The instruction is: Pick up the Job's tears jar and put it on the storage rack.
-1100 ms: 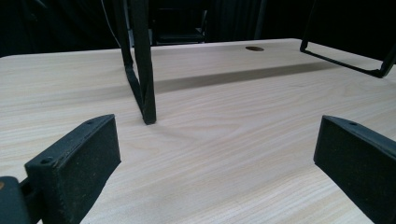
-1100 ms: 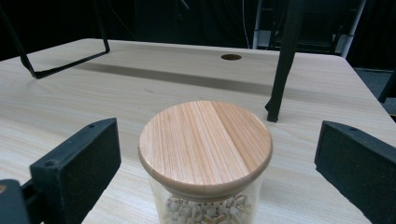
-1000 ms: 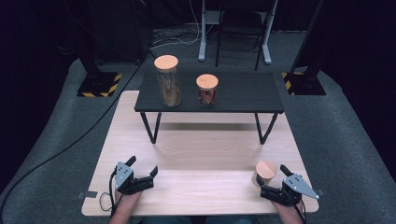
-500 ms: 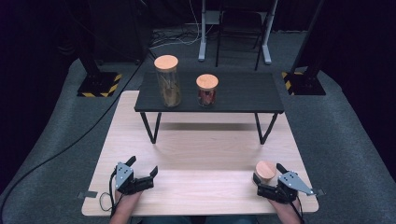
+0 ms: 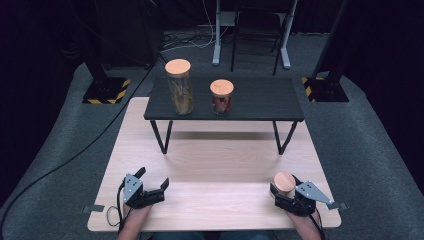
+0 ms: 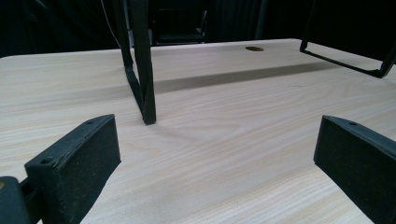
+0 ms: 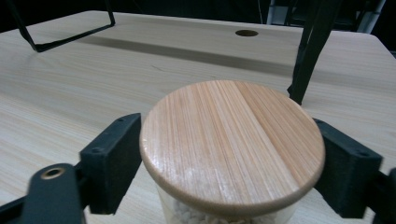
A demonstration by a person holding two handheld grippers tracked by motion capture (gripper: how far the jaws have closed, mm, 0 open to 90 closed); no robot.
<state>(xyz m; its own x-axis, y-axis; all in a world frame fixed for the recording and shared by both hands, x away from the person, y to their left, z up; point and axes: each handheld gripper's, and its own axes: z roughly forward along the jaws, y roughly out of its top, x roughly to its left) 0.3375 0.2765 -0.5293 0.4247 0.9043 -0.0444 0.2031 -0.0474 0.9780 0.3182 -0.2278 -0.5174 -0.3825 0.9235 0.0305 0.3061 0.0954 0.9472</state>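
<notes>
A dark room with grey carpet [image 5: 375, 145] surrounds a pale wooden desk [image 5: 220, 165]. At the desk's twelve o'clock edge stands a black shelf [image 5: 250, 97] carrying a tall jar [image 5: 180, 92] and a short jar [image 5: 221, 96]. At five o'clock the right tool [image 5: 281, 192] has just closed, pinching a small wooden-lidded jar [image 7: 232, 144] that stands on the desk. At seven o'clock the left tool [image 5: 155, 180] rests spread, with nothing between its jaws.

A short clear glass jar with a round, flat wooden lid [image 7: 232, 142] stands upright on the pale wooden table, at its near right corner. The lid sits closed on top, its grain running near to far, and small whitish pieces show through the glass just under it. From above, the jar [image 5: 284, 183] stands well apart from the far side.
</notes>
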